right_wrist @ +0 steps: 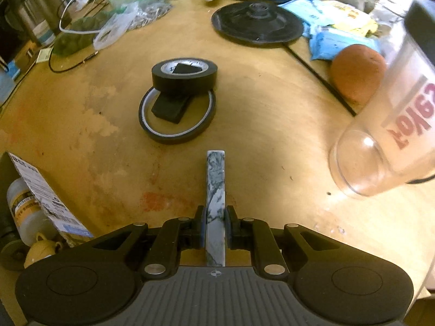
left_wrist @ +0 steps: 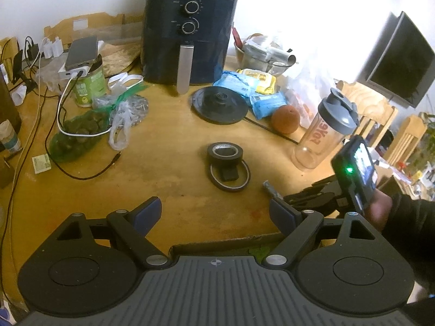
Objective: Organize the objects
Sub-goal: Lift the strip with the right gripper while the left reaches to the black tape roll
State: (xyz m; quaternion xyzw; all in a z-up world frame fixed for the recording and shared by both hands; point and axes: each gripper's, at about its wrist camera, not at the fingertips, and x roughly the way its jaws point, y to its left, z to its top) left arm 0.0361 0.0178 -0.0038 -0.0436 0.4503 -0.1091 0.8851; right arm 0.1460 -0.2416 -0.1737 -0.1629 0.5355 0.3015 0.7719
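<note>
- My right gripper [right_wrist: 216, 226]: jaws closed tight on a slim marbled bar [right_wrist: 215, 190], grey-green and white, which sticks out forward past the fingertips over the wooden table [right_wrist: 272, 141]. Its far end is clear of everything.
- My left gripper [left_wrist: 216, 212]: jaws spread wide, nothing between them, held above bare wood close to the table's near edge [left_wrist: 225, 240].
- My right hand [left_wrist: 380, 212], in a dark sleeve, shows at the left view's right margin, with the bar's tip just ahead of it.
- Open room: a broad bare patch of table lies between both grippers and the tape; left of the bar it runs unobstructed to a torn printed carton [right_wrist: 40, 190] at the near-left edge.
- Black tape roll [right_wrist: 185, 76]: sits tilted on the far rim of a flatter, wider tape ring [right_wrist: 176, 119]; a small black block [right_wrist: 170, 108] lies inside that ring. The pair stands alone mid-table, well apart from the bar's tip.
- Clear shaker bottle [right_wrist: 386, 135]: grey lid, red lettering, near the right edge.
- Orange [right_wrist: 357, 73]: just behind the bottle, a black cord passing beside it.
- Round black kettle base [right_wrist: 257, 24]: beyond the tape, blue packets touching its right side.
- Dark air fryer [left_wrist: 189, 32]: at the rear against the wall.
</note>
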